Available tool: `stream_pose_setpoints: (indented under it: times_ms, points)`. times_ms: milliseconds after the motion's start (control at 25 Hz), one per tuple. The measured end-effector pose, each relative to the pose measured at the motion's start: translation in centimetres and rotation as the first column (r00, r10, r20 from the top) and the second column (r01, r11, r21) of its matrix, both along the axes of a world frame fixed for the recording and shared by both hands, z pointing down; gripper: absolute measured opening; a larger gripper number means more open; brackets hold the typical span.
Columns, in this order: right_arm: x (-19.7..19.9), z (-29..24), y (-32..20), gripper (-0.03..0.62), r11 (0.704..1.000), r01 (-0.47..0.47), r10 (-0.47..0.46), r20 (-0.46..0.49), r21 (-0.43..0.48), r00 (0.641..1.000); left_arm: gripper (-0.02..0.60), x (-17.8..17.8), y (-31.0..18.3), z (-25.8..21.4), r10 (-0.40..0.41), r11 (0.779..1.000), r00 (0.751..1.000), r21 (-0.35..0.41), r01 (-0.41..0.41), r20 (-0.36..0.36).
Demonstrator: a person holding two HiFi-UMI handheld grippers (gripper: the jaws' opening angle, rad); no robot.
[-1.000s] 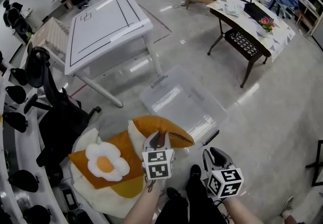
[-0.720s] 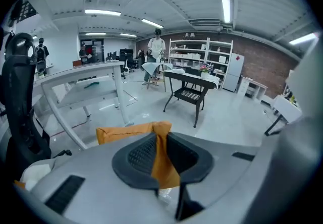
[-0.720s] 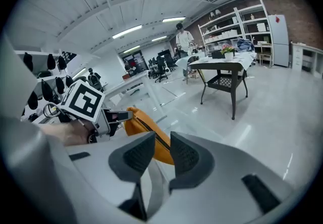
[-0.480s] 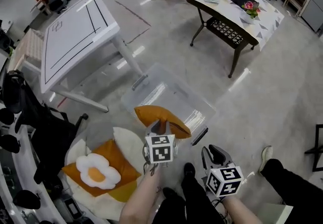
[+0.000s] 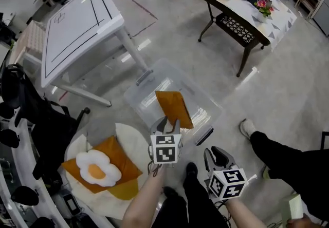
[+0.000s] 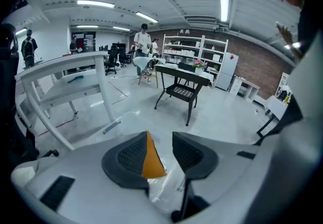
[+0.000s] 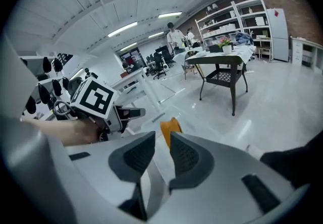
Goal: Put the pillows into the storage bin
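Left tongs (image 5: 168, 124) have just been opening — corner of the orange pillow (image 5: 174, 109) loose between them, released over the storage bin (image 5: 198, 93); your right tongs (image 5: 215, 154) wait open, empty.

One storage bin (image 5: 141, 99); one orange pillow (image 5: 174, 109); at least three piled pillows (image 5: 97, 171); left gripper (image 5: 168, 125), right gripper (image 5: 218, 156), that's two; one white table (image 5: 77, 32); one dark table (image 5: 241, 8)

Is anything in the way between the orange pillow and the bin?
Nothing visible does. The orange pillow is right over the bin, its corner between the left gripper's jaws, which have just been opening.
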State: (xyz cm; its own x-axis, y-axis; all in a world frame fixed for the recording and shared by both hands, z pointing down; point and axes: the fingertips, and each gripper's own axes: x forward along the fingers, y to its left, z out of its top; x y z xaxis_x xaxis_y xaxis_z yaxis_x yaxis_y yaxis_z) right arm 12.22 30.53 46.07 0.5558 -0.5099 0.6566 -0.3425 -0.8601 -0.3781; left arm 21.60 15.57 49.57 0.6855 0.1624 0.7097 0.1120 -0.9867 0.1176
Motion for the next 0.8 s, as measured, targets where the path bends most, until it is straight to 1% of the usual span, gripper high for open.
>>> stream_pose_setpoints:
  times_ms: [160,280,360,480,560,640,680,720,800]
  points:
    - [-0.5,0.1,-1.9,0.092,0.997,0.082,-0.082,0.007,0.010,0.997,0.135,-4.2,-2.3,1.2,-0.072,0.997,0.996,0.005,0.071,0.050]
    - [-1.0,0.1,-3.7,0.092,0.988,0.154,-0.154,0.011,0.018,0.988,0.135,-7.5,-4.6,1.8,-0.142,0.990,0.987,0.021,0.141,0.080]
    - [-1.3,0.1,-4.9,0.092,0.978,0.206,-0.207,0.013,0.020,0.978,0.135,-9.6,-6.3,2.3,-0.200,0.980,0.976,0.035,0.198,0.090]
    - [-2.0,0.1,-7.6,0.092,0.959,0.282,-0.283,0.014,0.030,0.959,0.135,-13.1,-9.5,3.0,-0.304,0.952,0.946,0.051,0.300,0.110]
    - [-2.9,0.2,-9.8,0.092,0.944,0.328,-0.329,0.016,0.038,0.944,0.135,-15.7,-11.9,3.2,-0.375,0.927,0.919,0.059,0.370,0.121]
    - [-3.9,0.4,-12.1,0.092,0.925,0.377,-0.378,0.020,0.042,0.926,0.135,-18.2,-14.4,3.3,-0.447,0.894,0.885,0.069,0.442,0.126]
    - [-4.4,0.6,-13.2,0.092,0.913,0.405,-0.407,0.023,0.043,0.913,0.135,-19.6,-15.7,3.5,-0.488,0.873,0.863,0.078,0.481,0.130]
    - [-5.0,0.7,-14.4,0.092,0.898,0.437,-0.439,0.025,0.044,0.898,0.136,-21.2,-17.0,3.7,-0.531,0.847,0.836,0.089,0.524,0.137]
    - [-6.1,1.0,-16.9,0.092,0.863,0.504,-0.505,0.028,0.044,0.863,0.140,-24.3,-19.5,4.3,-0.619,0.785,0.772,0.109,0.609,0.144]
